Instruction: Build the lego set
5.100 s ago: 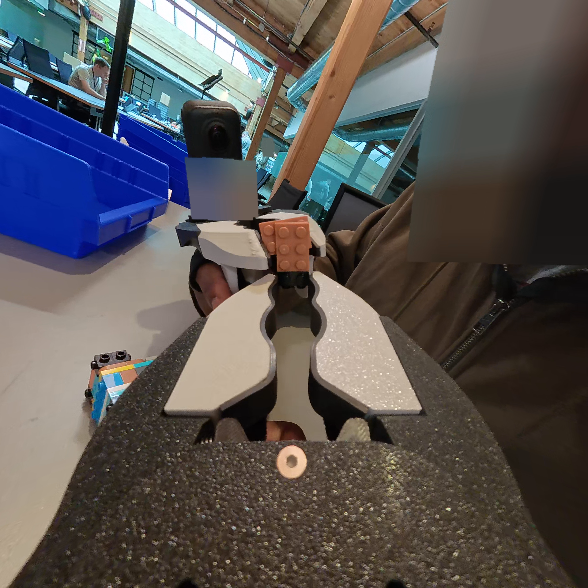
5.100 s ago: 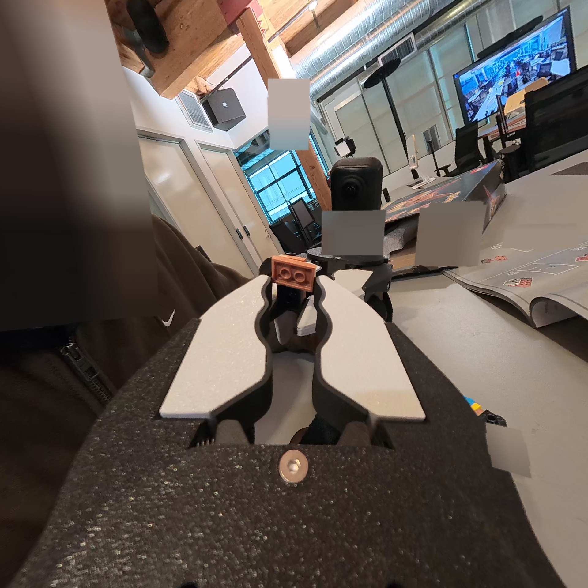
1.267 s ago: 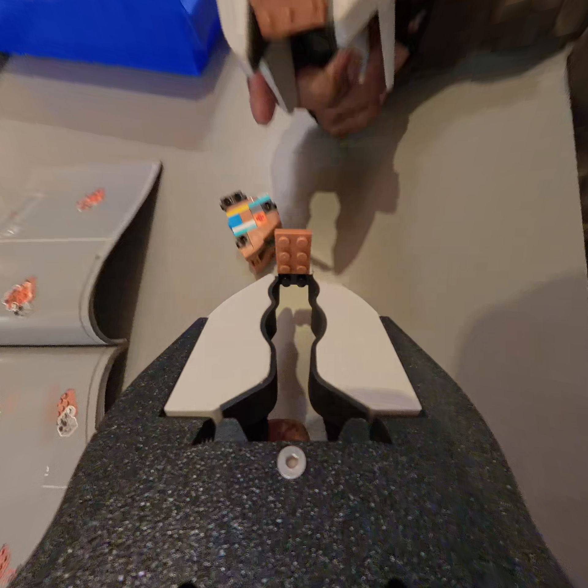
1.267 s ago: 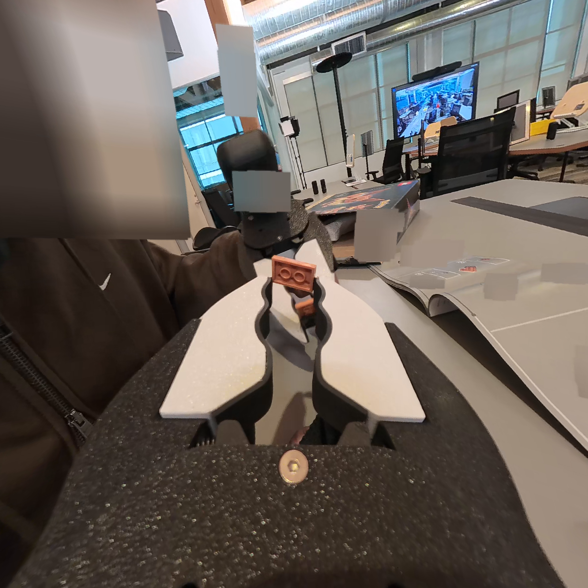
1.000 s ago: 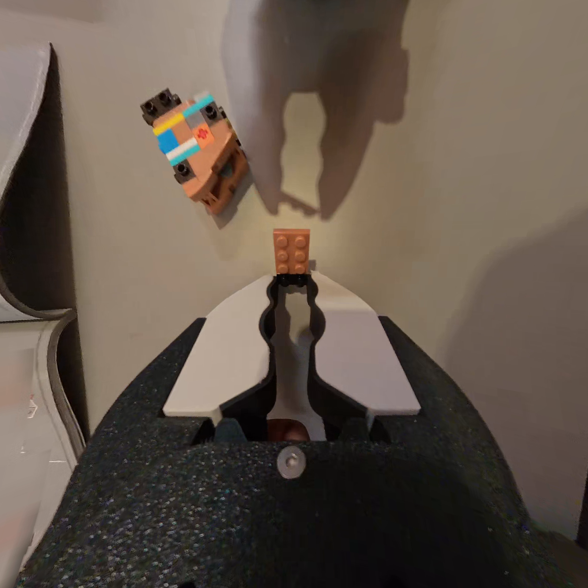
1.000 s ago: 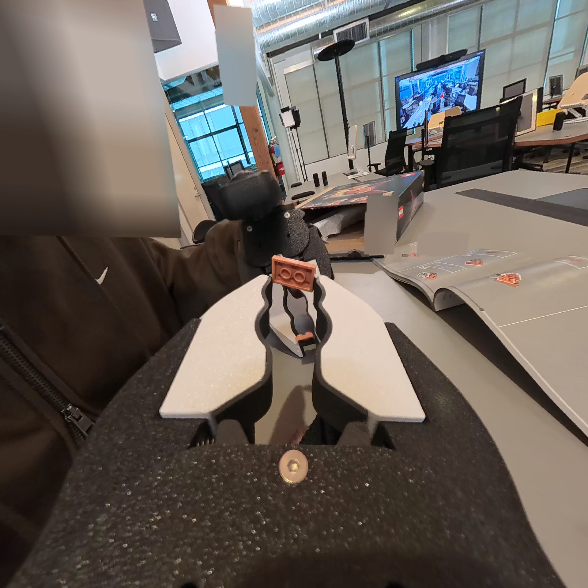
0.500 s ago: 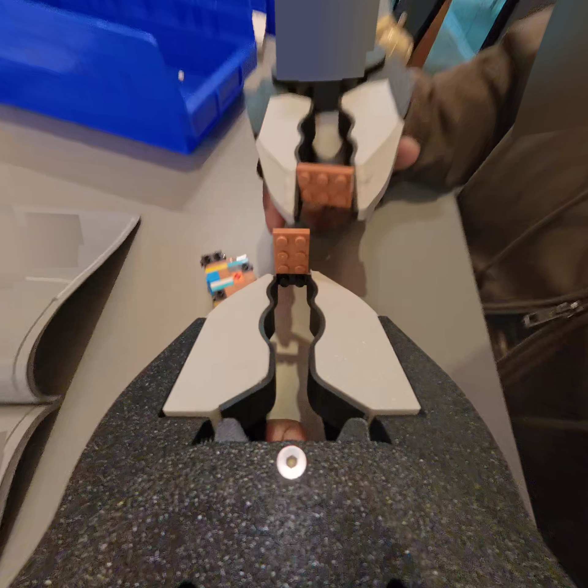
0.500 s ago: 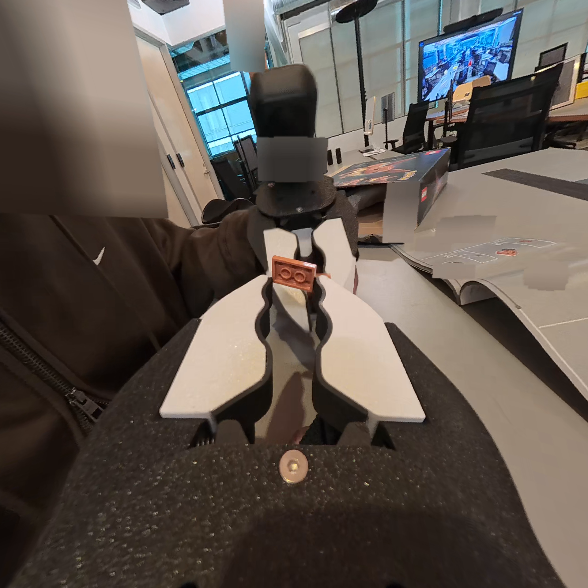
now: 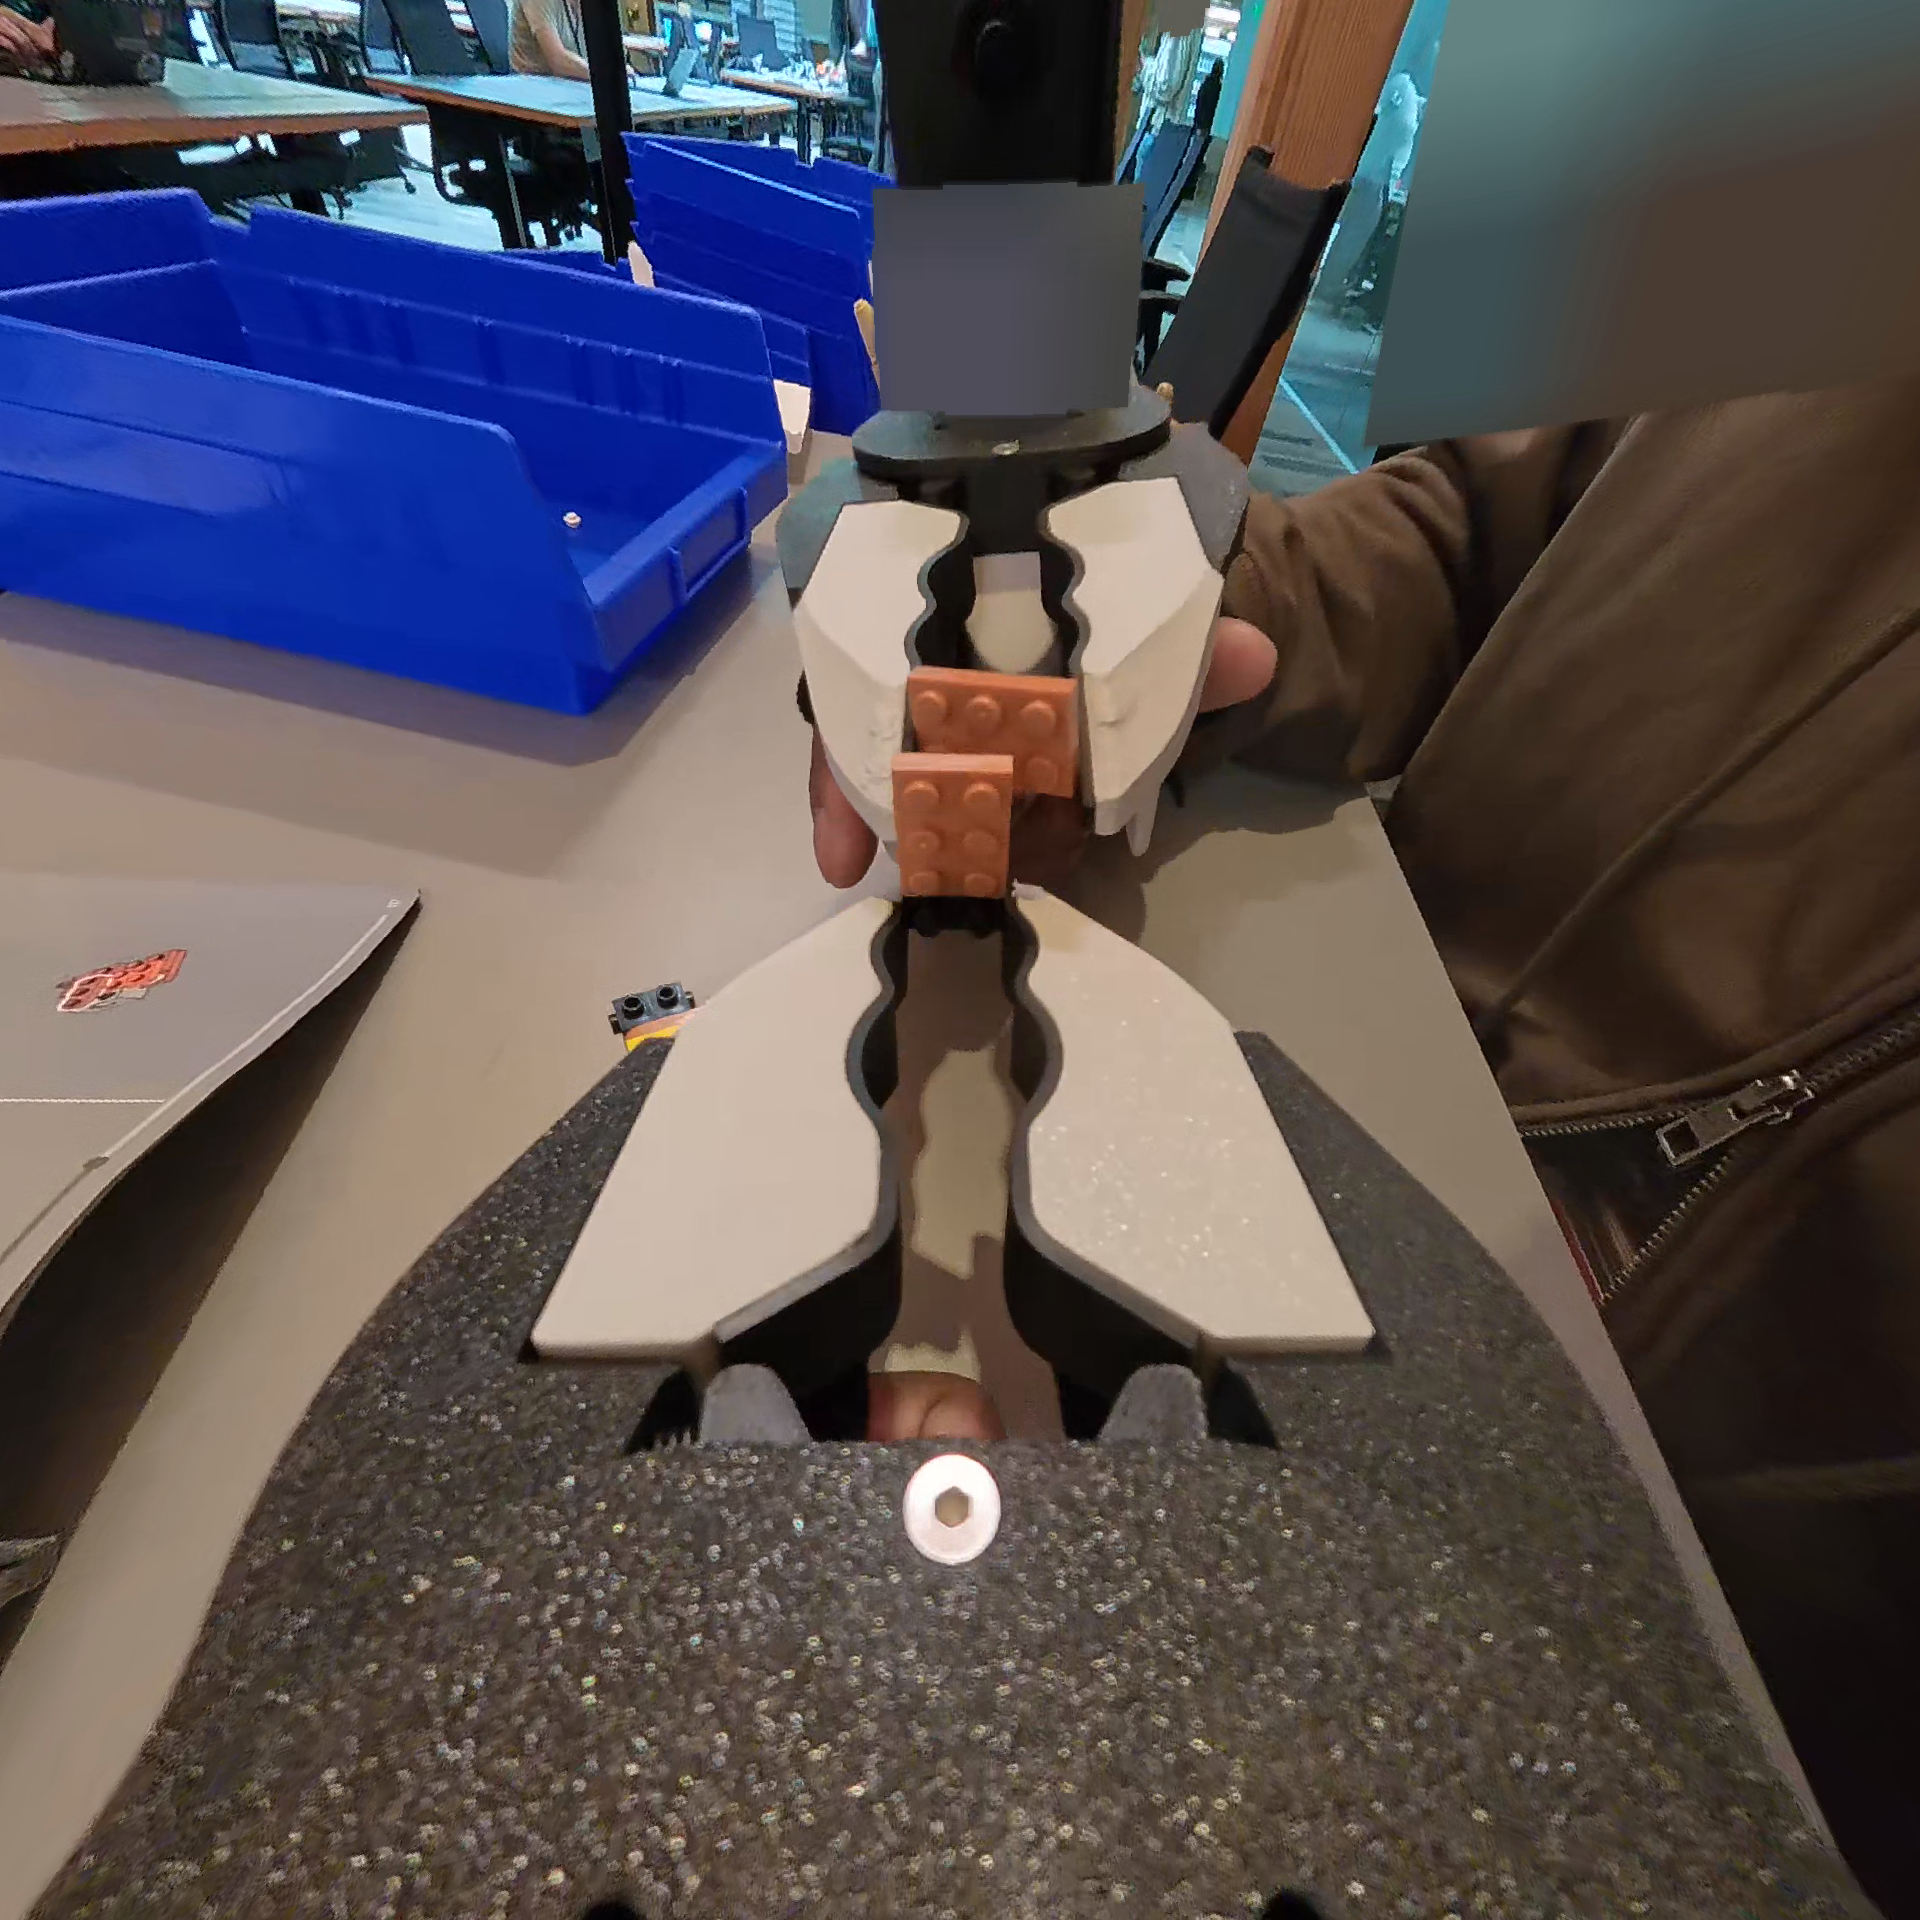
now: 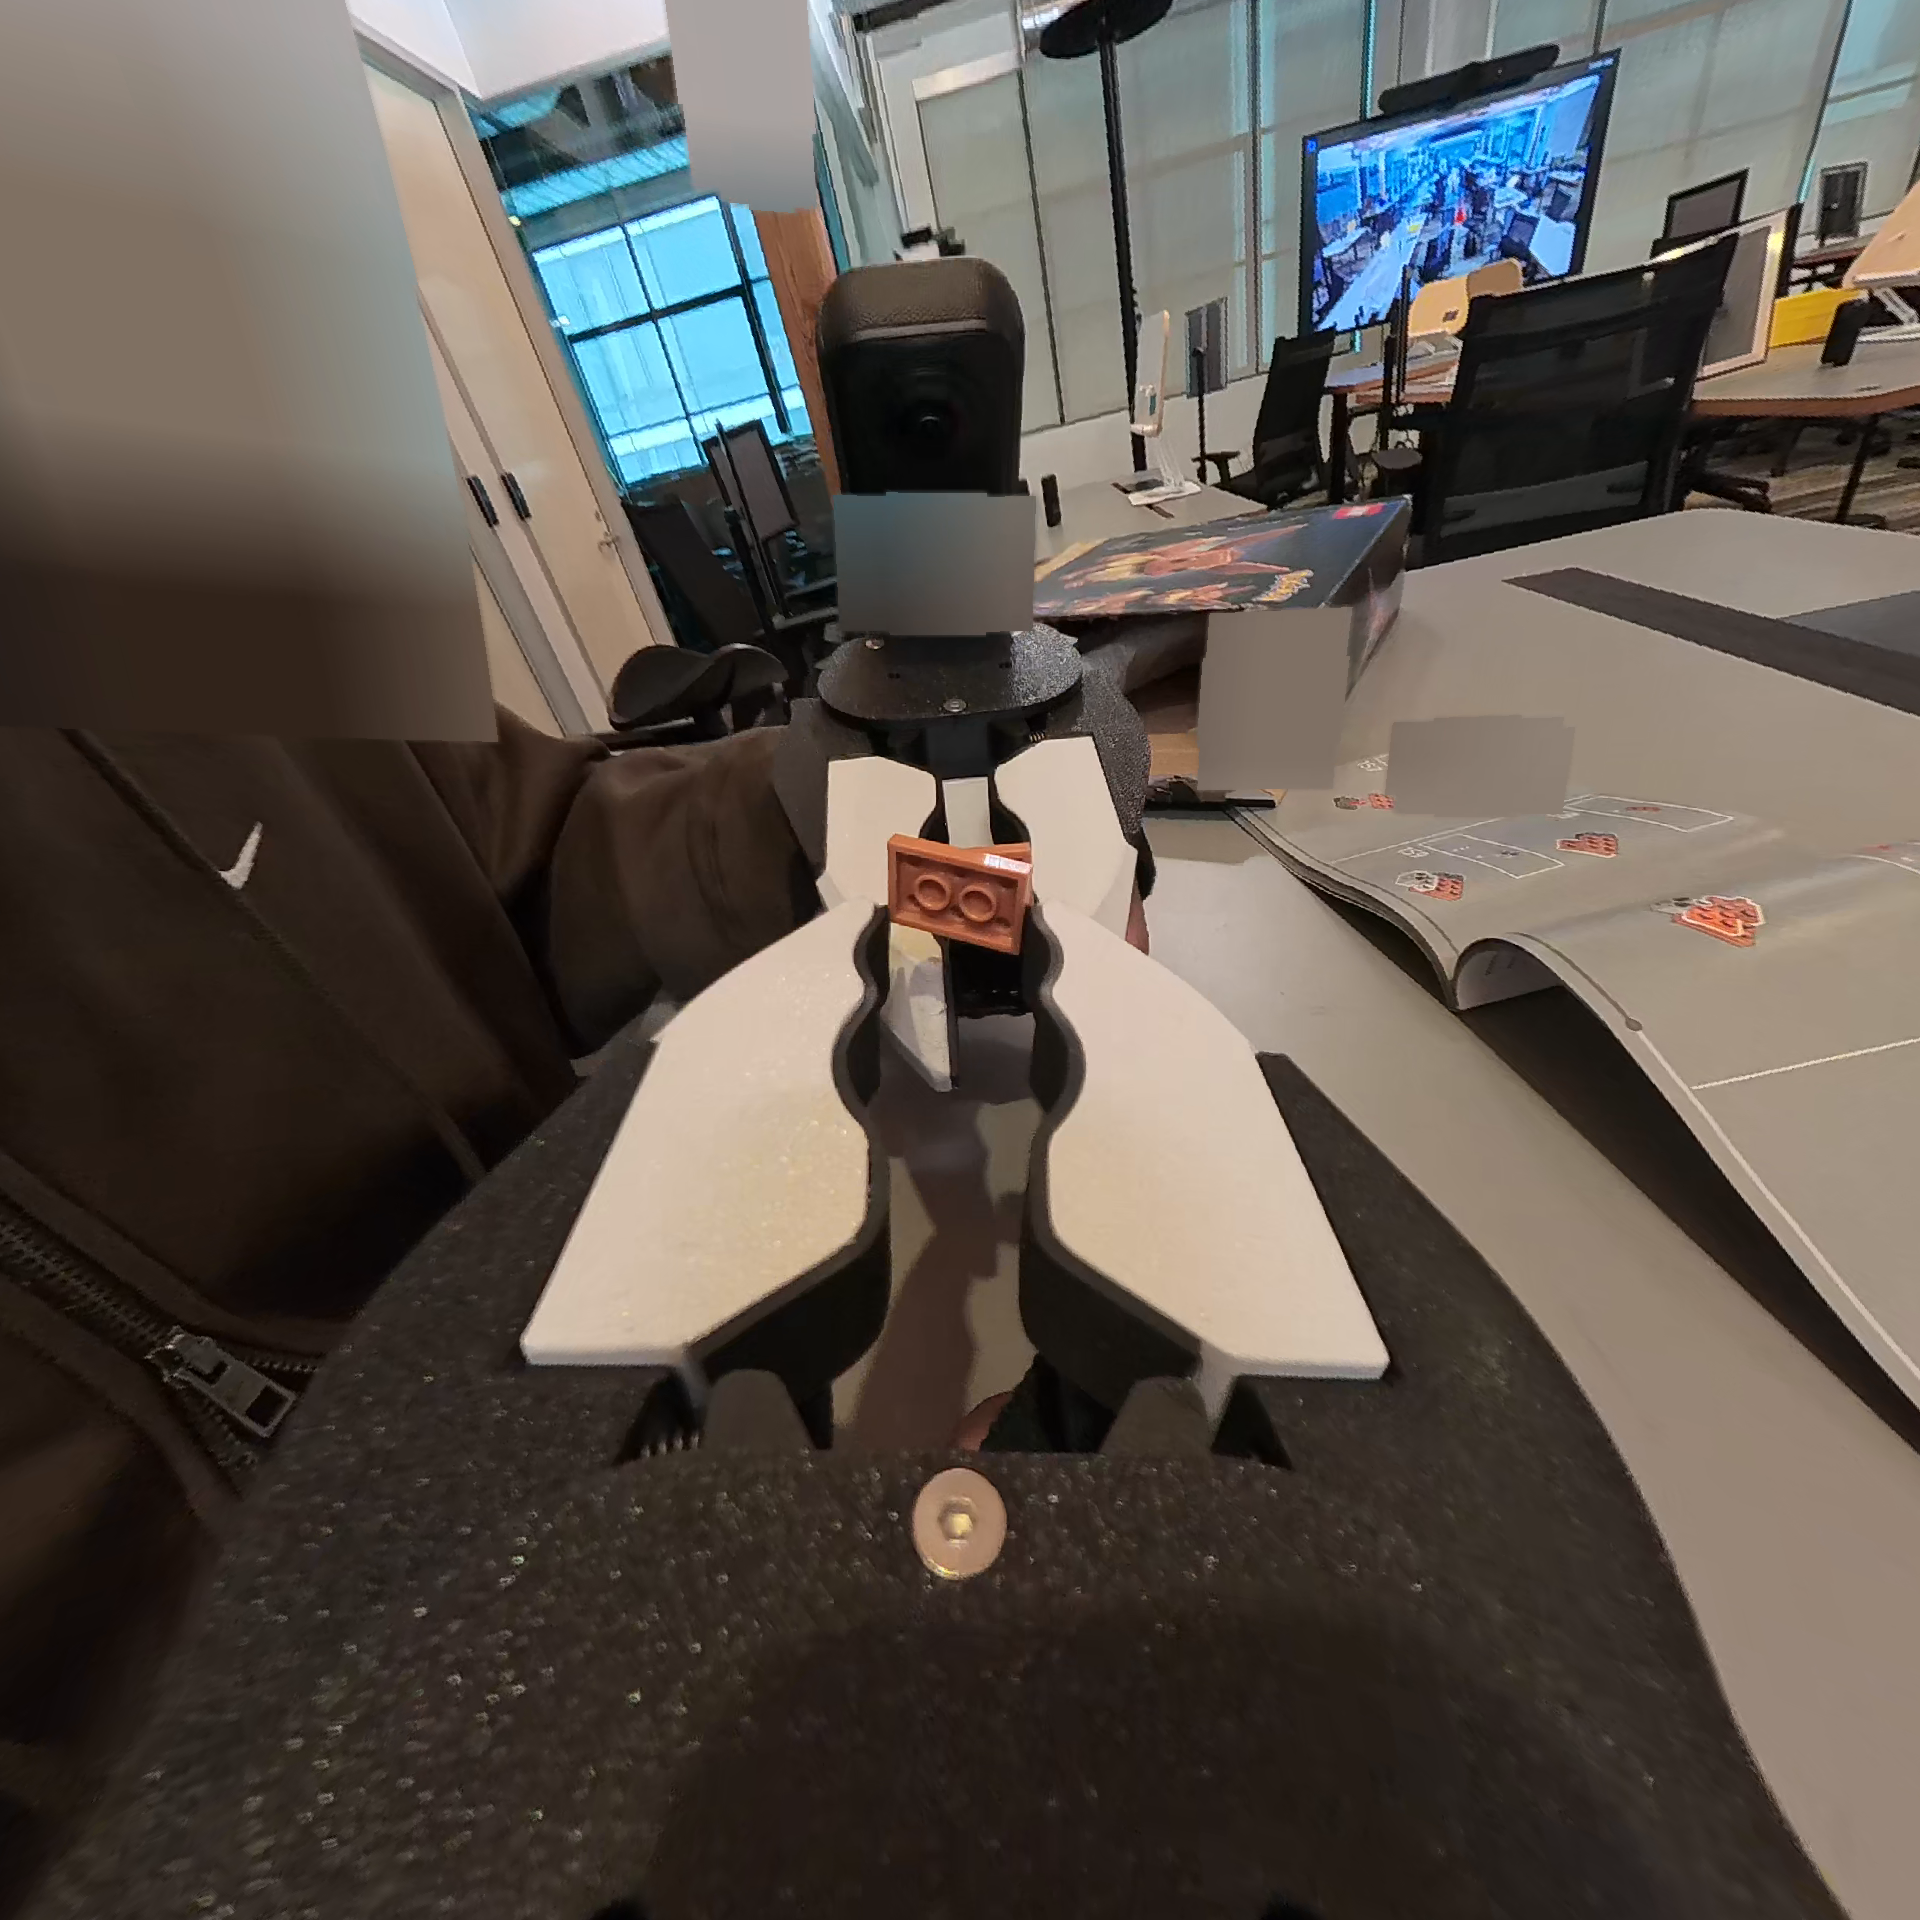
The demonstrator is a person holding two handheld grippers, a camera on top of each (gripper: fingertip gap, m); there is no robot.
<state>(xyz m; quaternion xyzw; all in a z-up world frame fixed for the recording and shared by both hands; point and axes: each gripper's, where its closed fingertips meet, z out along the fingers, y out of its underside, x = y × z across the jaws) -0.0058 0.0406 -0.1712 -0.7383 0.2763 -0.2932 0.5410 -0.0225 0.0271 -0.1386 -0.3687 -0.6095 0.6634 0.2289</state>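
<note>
My left gripper (image 9: 956, 909) is shut on an orange-brown plate (image 9: 954, 836), held upright with its studs toward the camera. My right gripper (image 9: 995, 774) faces it from across and is shut on a second orange-brown plate (image 9: 992, 717). The left plate overlaps the lower left part of the right plate, and they look pressed together. In the right wrist view my right gripper (image 10: 956, 930) holds its plate (image 10: 958, 906) underside toward the camera, with the other plate's edge (image 10: 1006, 858) just behind. A partly built model (image 9: 652, 1013) lies on the table, mostly hidden by my left finger.
Blue bins (image 9: 364, 488) stand at the back left of the grey table (image 9: 520, 810). An open instruction booklet (image 10: 1662, 935) lies to one side, with the set's box (image 10: 1247, 566) behind it. A person's brown jacket (image 9: 1662, 831) is close by. Less than 4 cm separates the two grippers' tips.
The left gripper tipped down over the table and the model, then swung back up to face the right gripper. The two plates, apart half a second ago, now overlap.
</note>
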